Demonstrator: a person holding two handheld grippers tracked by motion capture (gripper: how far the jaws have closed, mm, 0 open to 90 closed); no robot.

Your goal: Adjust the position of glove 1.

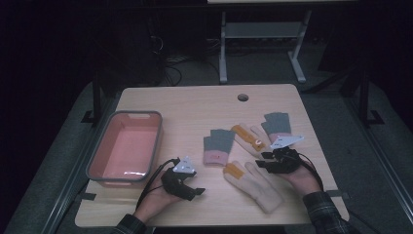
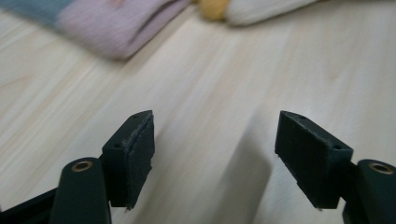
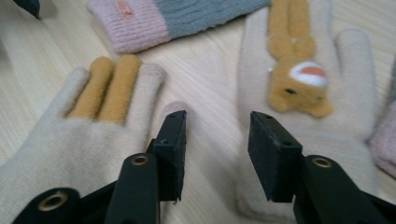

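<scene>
Four knitted gloves lie on the wooden surface [image 1: 195, 107] right of centre in the high view: two cream ones with orange fingers and two pink-and-grey ones. They look soft, light and limp, so each should bunch under a pinch rather than slip, and would sag if lifted by one edge. A cuff or the thick palm fabric seems the best place to take hold; a single fingertip would probably let the rest dangle.

The right gripper [image 3: 217, 140] has its jaws spread. In the right gripper view they sit low over the gap between the near cream glove [image 3: 70, 135] at lower left and the bear-faced cream glove [image 3: 299, 93] at right, and the left jaw overlaps the near glove's thumb edge. A pink-and-grey glove [image 3: 177, 18] lies beyond, along the top of the frame.

The left gripper [image 2: 215, 154] also stands spread, over bare wood. The same pink-and-grey glove is well ahead in the upper left of its view, nothing between the jaws. A pink basin [image 1: 100, 151] sits at the left of the high view.
</scene>
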